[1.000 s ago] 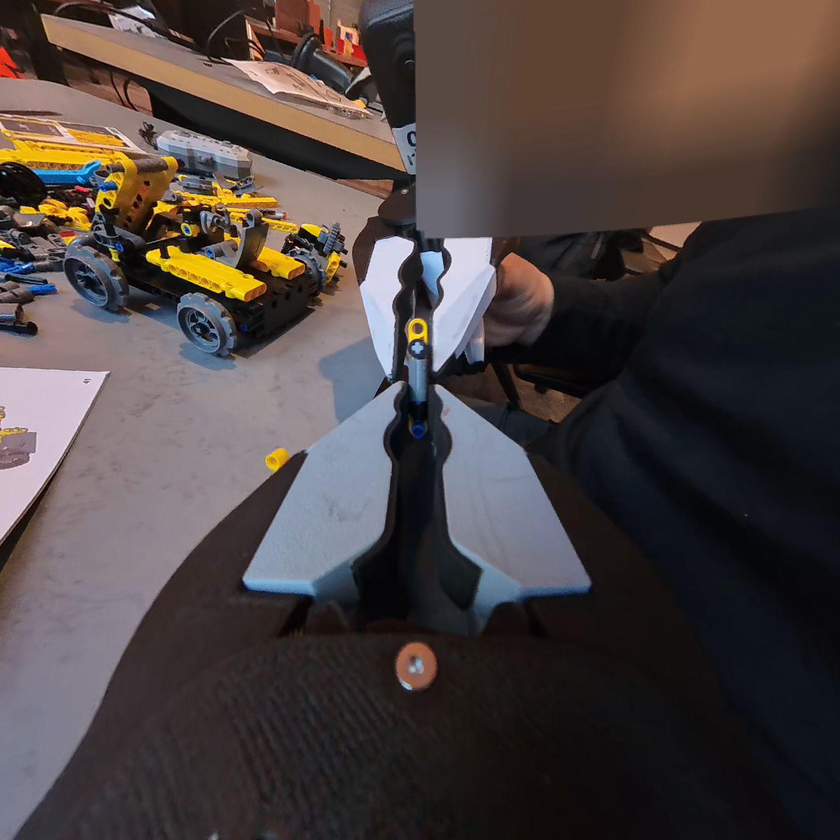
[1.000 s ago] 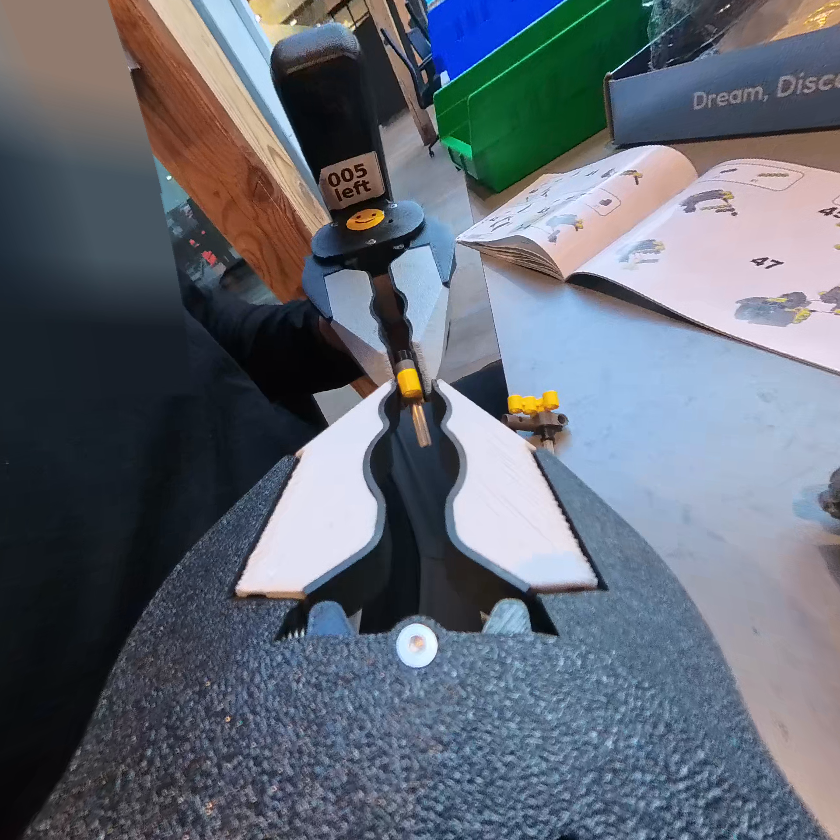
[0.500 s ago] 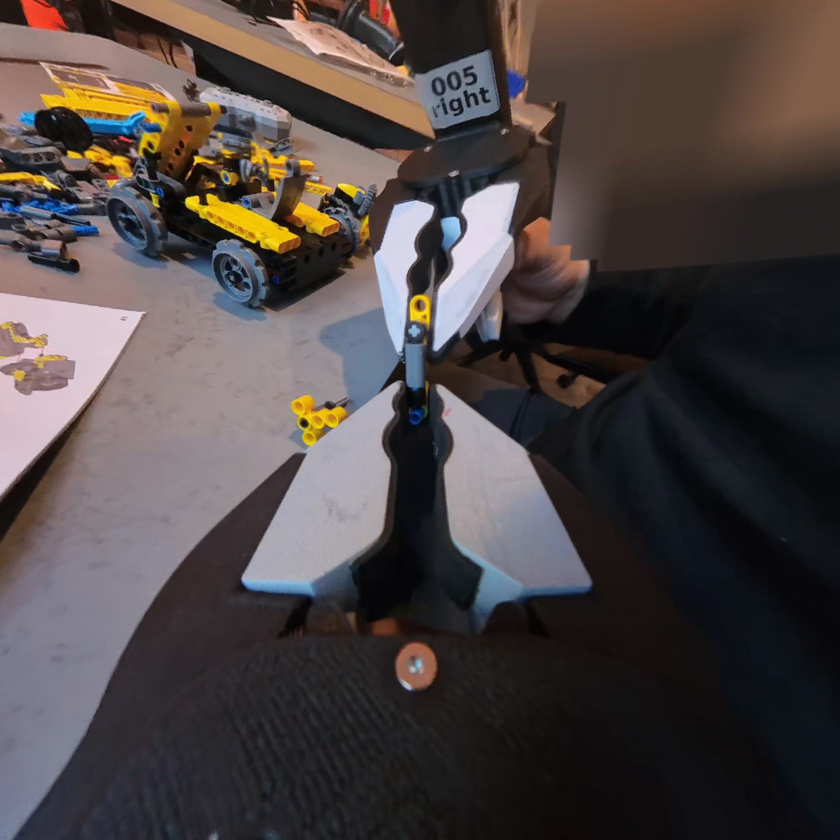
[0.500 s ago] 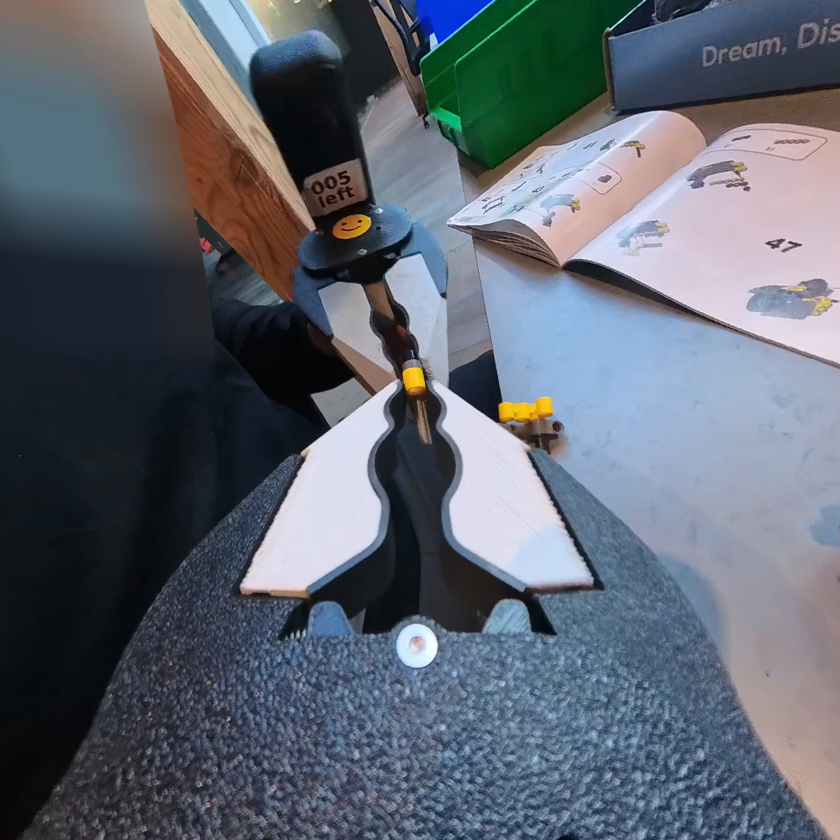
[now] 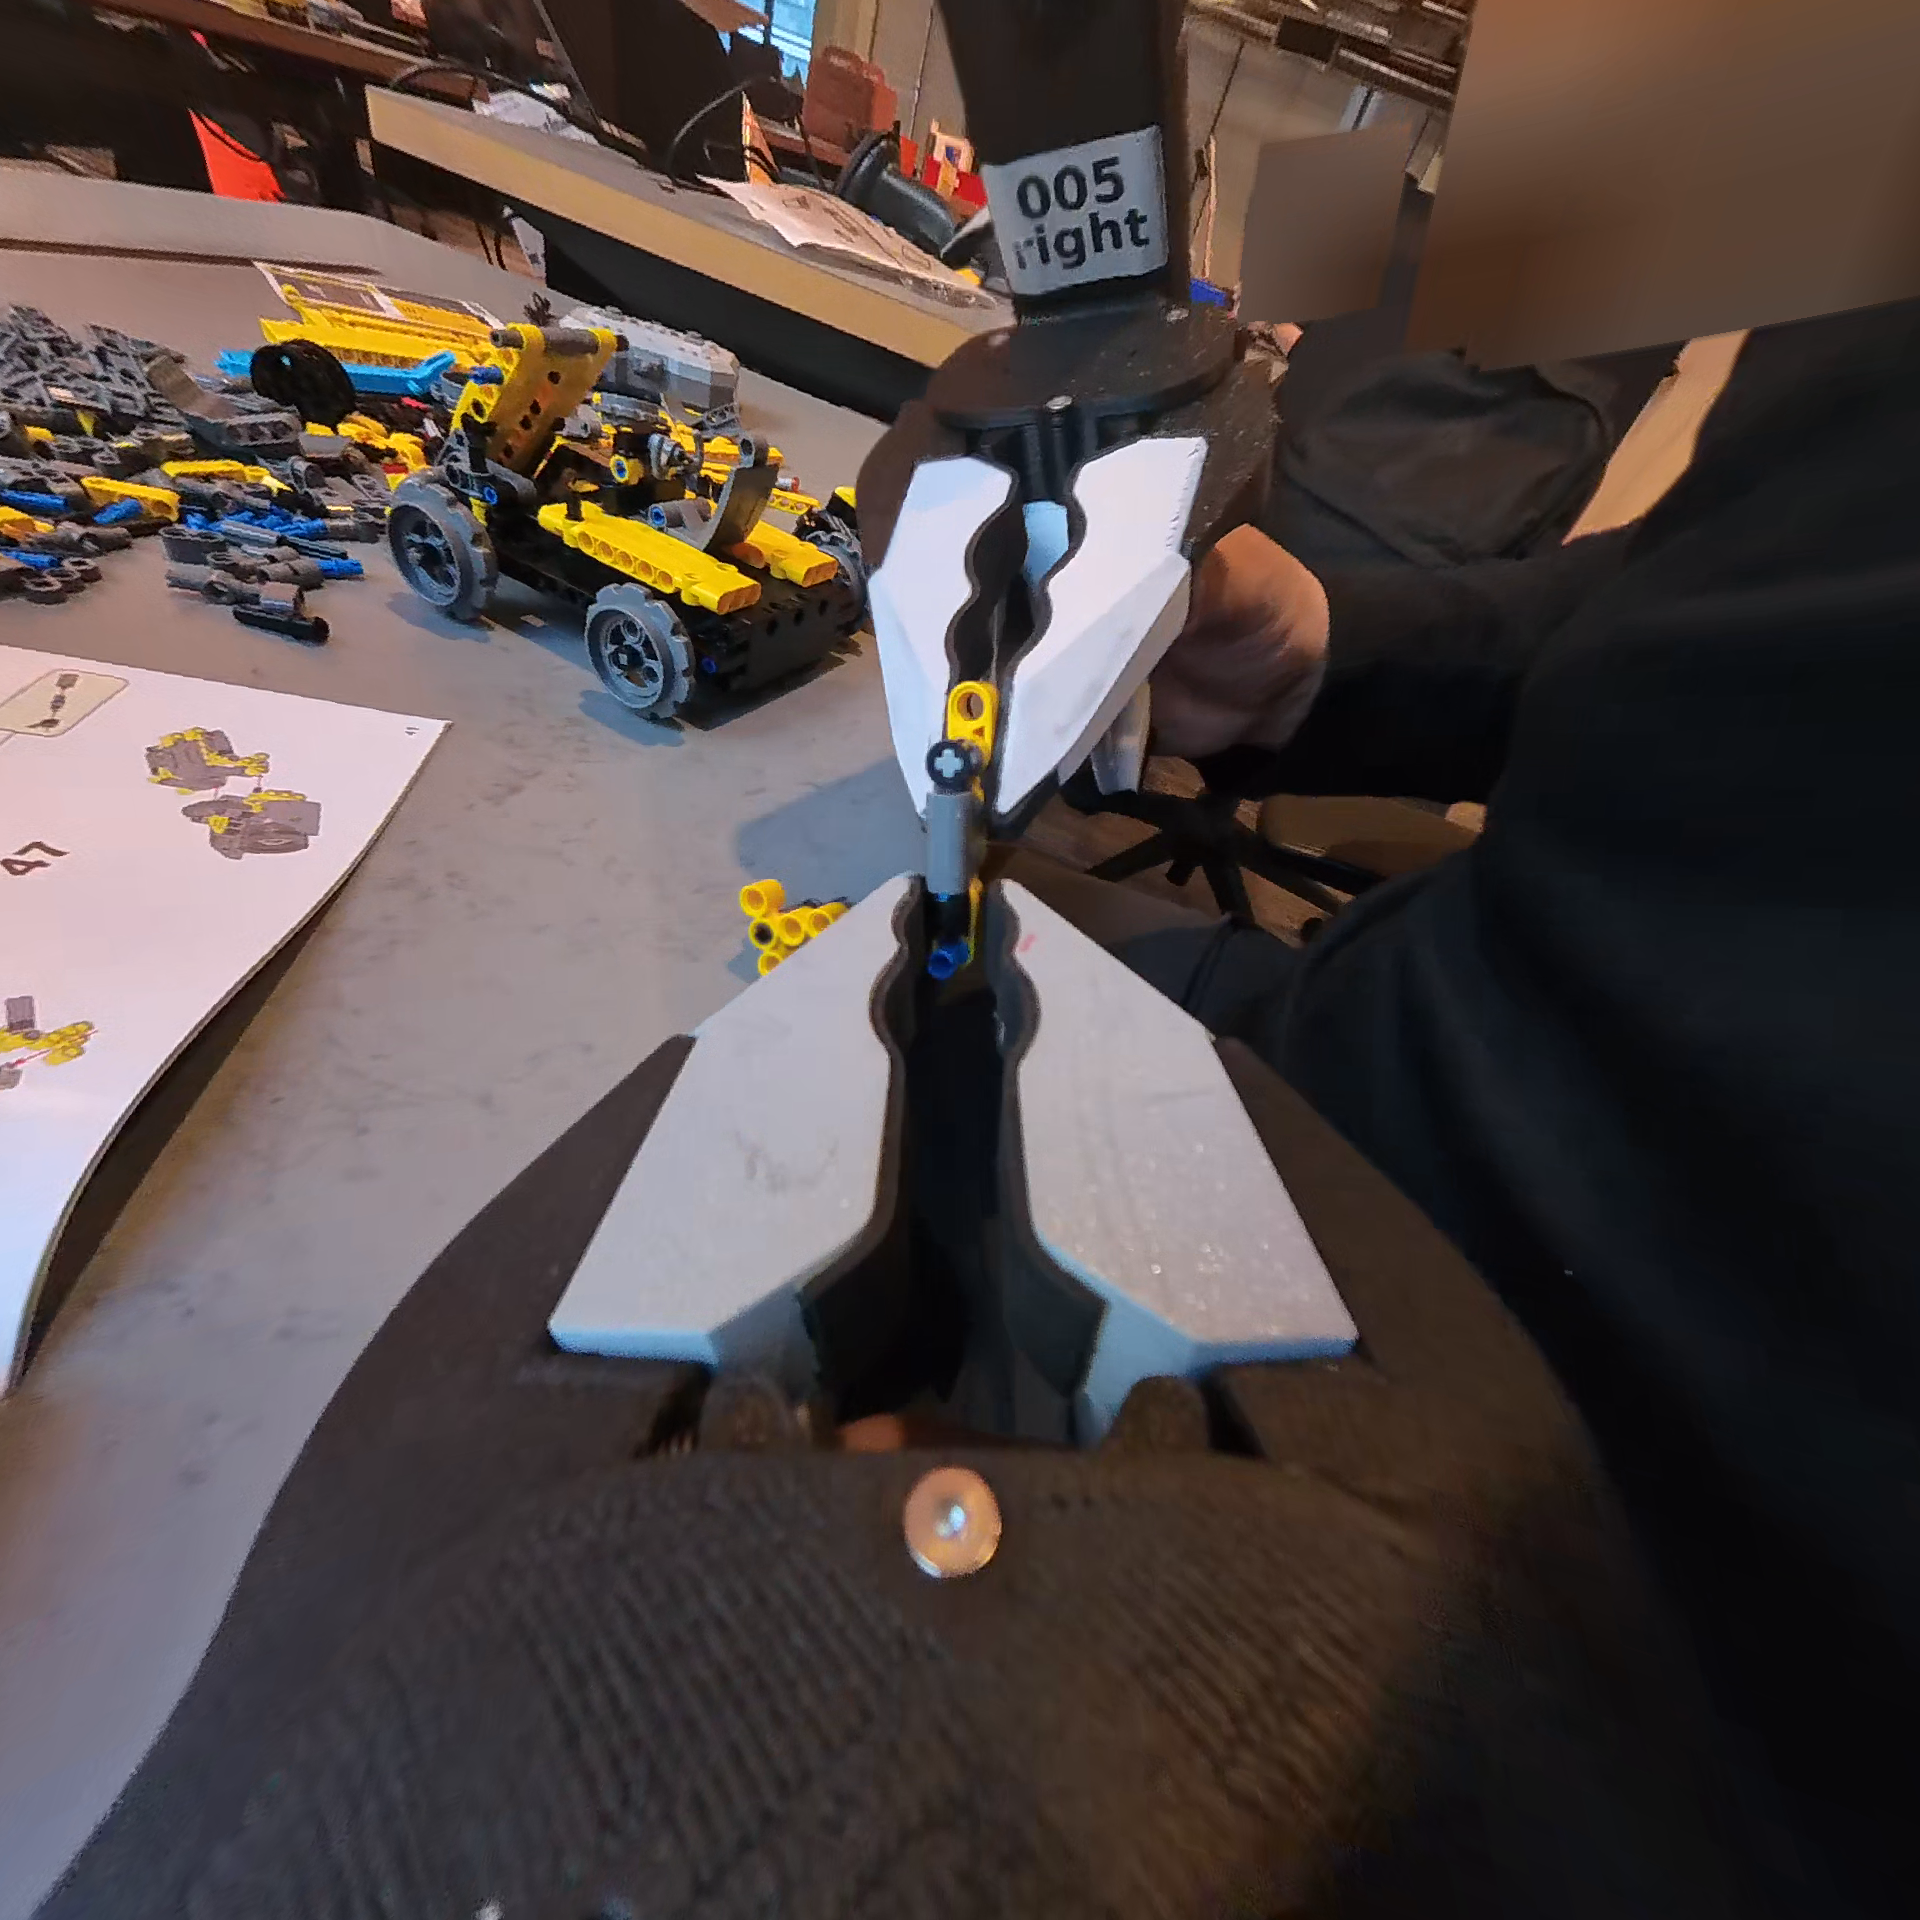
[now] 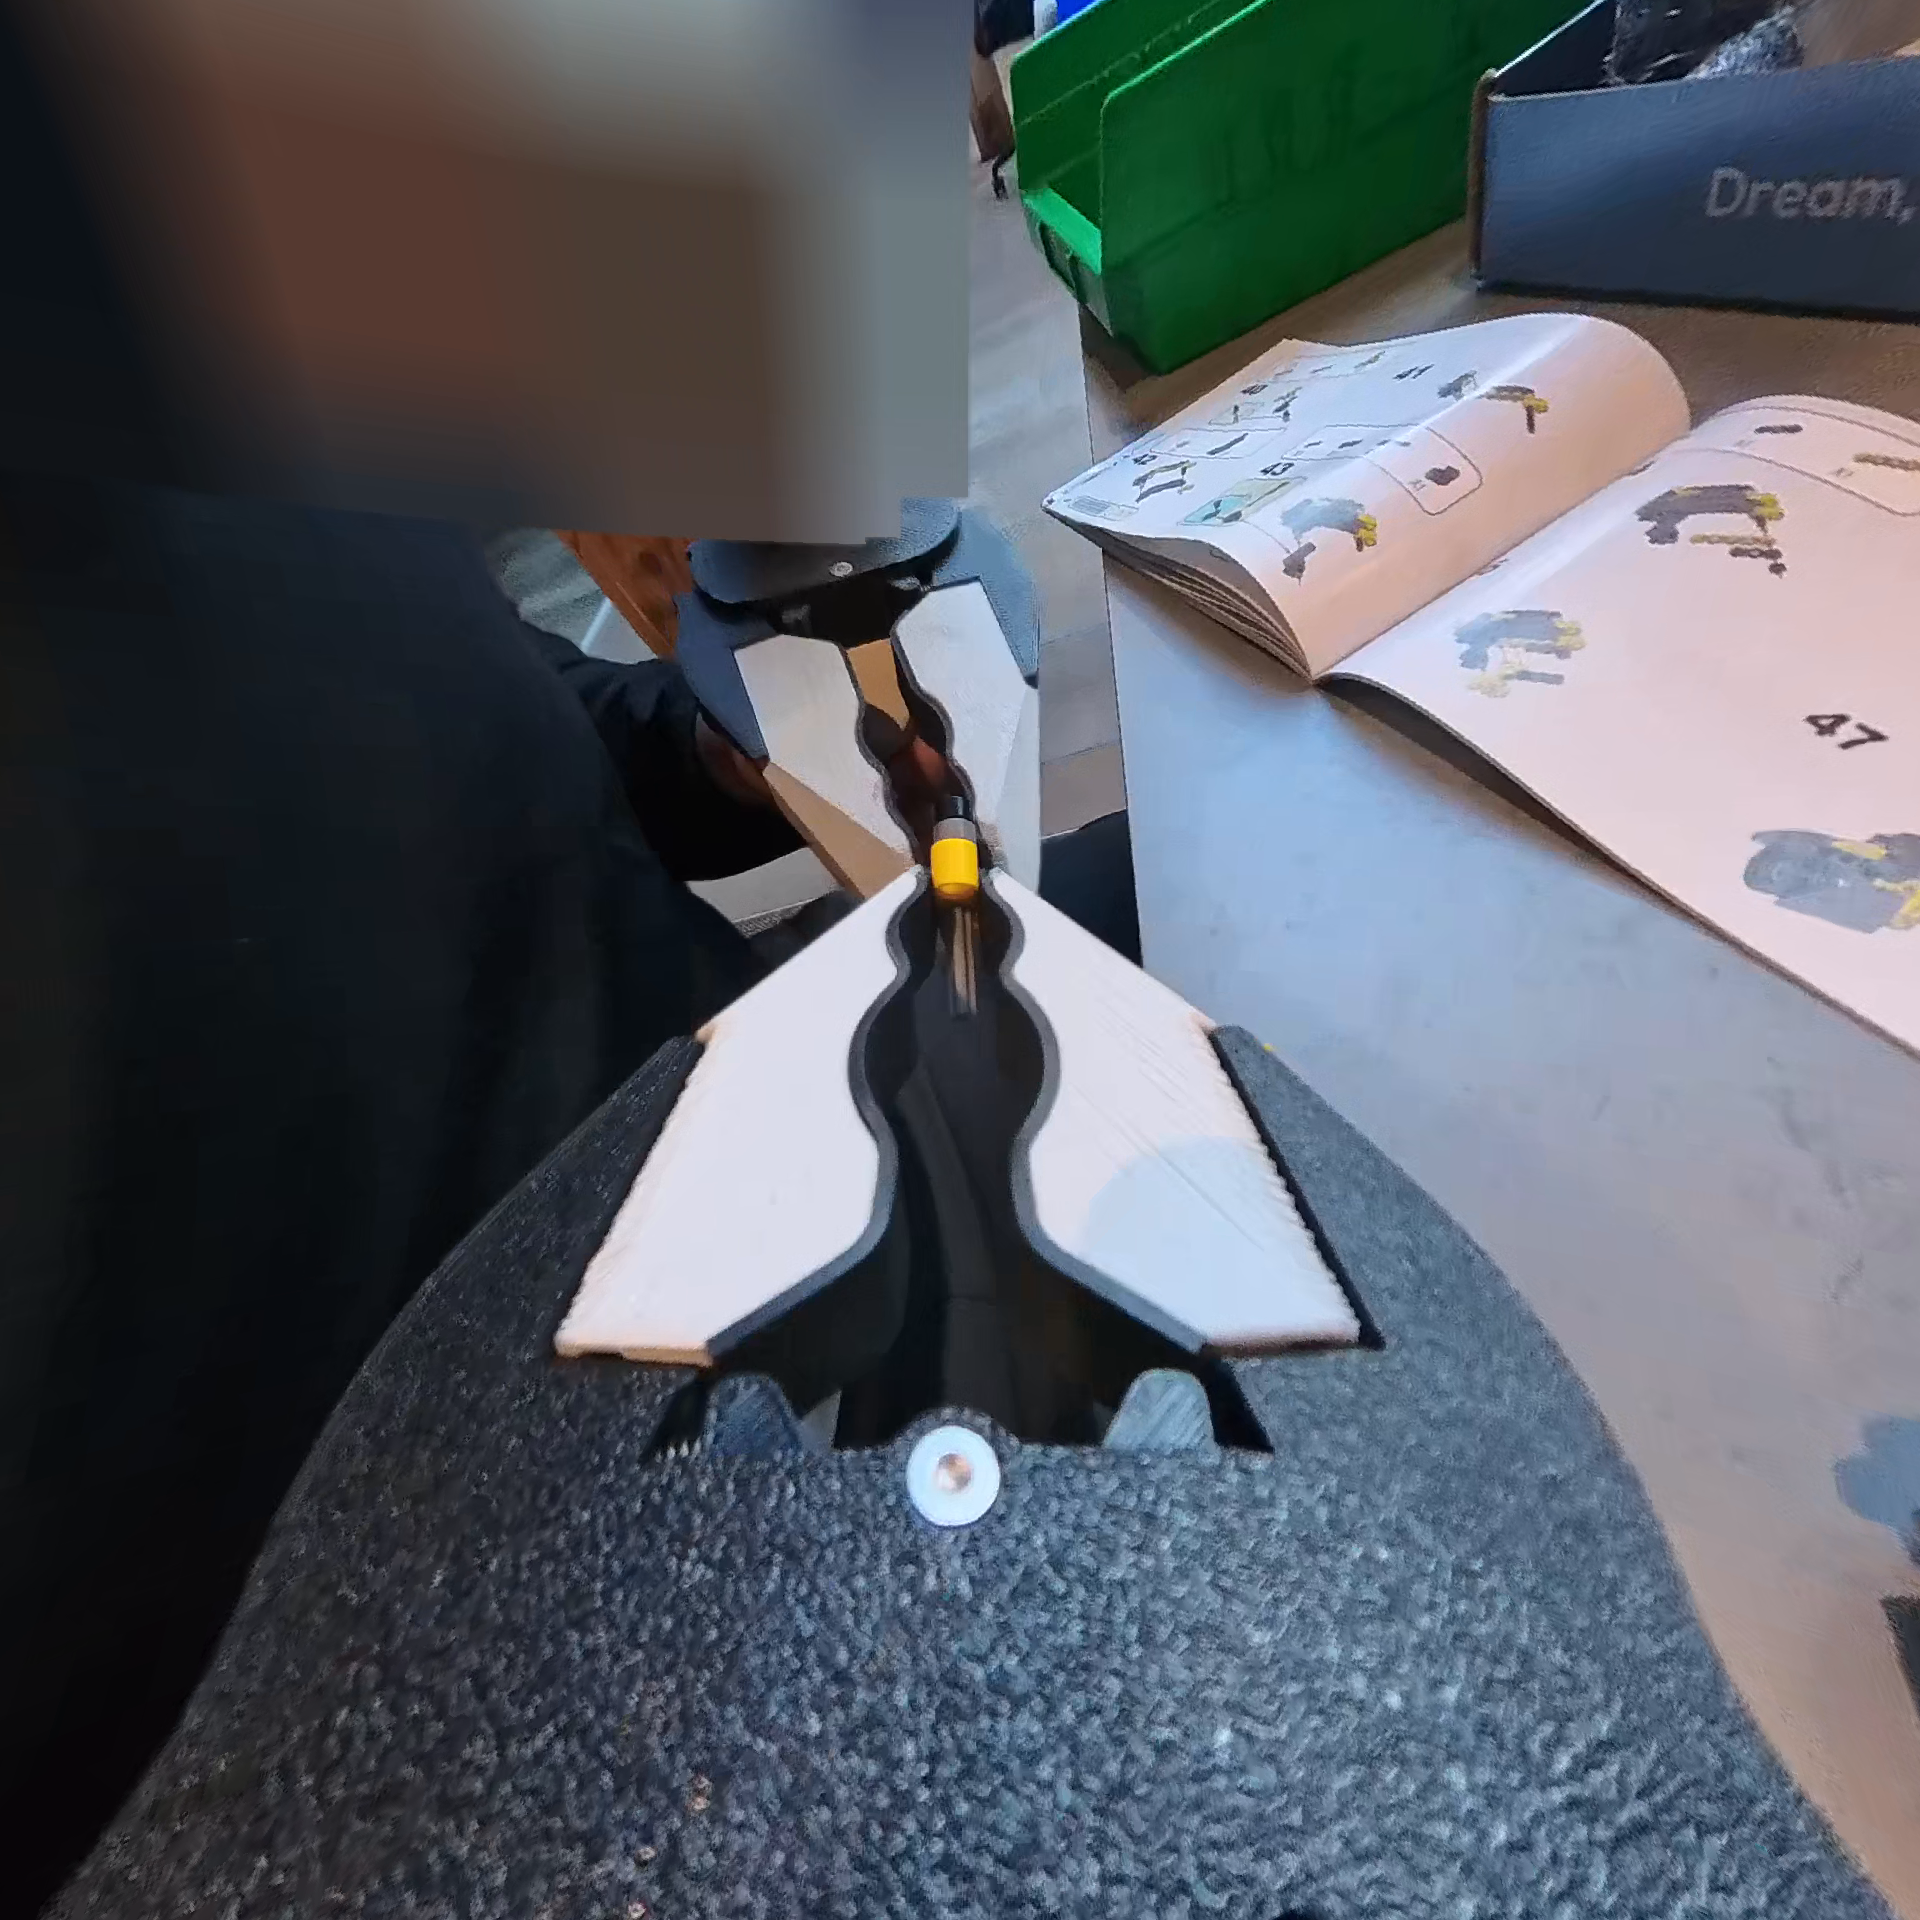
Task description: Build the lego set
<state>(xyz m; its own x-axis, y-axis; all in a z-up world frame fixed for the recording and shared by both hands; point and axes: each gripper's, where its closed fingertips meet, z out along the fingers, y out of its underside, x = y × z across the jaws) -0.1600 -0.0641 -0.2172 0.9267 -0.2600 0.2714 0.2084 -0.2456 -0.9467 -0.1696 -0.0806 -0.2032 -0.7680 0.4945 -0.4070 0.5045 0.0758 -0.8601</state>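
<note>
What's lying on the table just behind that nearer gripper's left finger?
A small cluster of yellow connector pieces lies on the grey table, partly hidden behind the left hand-held gripper's finger. How far the cluster extends behind the finger is covered.

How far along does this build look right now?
Done: a wheeled vehicle stands largely built. In hand: the left gripper and right gripper both have their jaws shut on one small axle piece, held in the air. Remaining: a pile of loose parts and a yellow cluster lie unattached; the manual lies open.
</note>
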